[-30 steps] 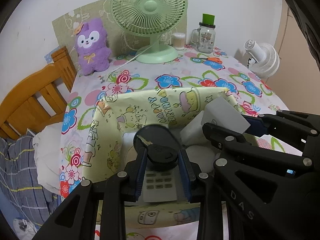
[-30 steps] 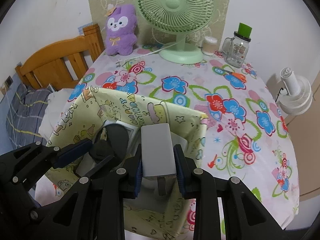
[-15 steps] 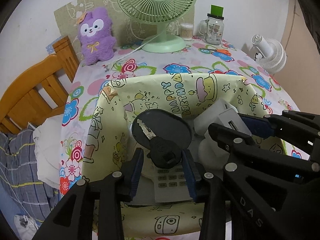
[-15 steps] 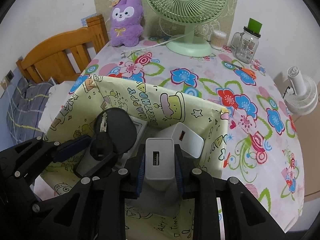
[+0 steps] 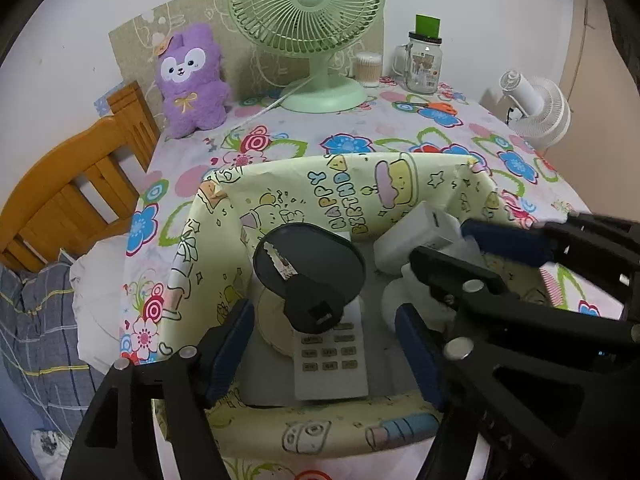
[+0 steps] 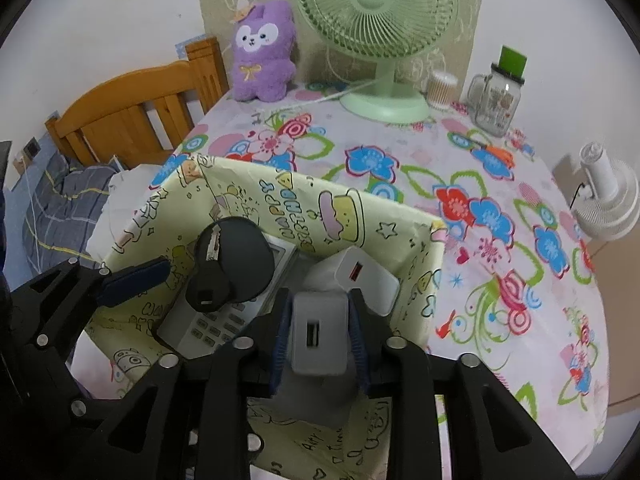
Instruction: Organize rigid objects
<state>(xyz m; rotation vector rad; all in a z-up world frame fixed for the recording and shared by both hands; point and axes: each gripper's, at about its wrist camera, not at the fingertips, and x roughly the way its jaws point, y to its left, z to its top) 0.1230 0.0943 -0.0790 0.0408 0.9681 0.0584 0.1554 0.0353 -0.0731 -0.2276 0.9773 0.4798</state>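
A yellow cartoon-print box (image 5: 352, 184) (image 6: 304, 216) stands on the flowered table. Inside lie a black-headed key (image 5: 310, 300) (image 6: 208, 292) on a dark oval lid (image 5: 316, 256), a white remote (image 5: 332, 360) (image 6: 208, 328) and a white charger (image 5: 416, 232) (image 6: 360, 276). My left gripper (image 5: 324, 344) is open, its pads on either side of the key and apart from it. My right gripper (image 6: 319, 332) is shut on a grey USB charger (image 6: 319, 330) held inside the box, next to the white charger.
At the back of the table stand a green fan (image 5: 308, 12), a purple plush (image 5: 192, 80), a glass jar (image 5: 424, 60) and a cotton-swab pot (image 5: 368, 68). A white fan (image 5: 536, 108) is at the right. A wooden bed frame (image 5: 72, 184) is at the left.
My left gripper has opened and let go of the key, which now lies on the dark lid in the box. My right gripper has lowered the grey charger deeper into the box.
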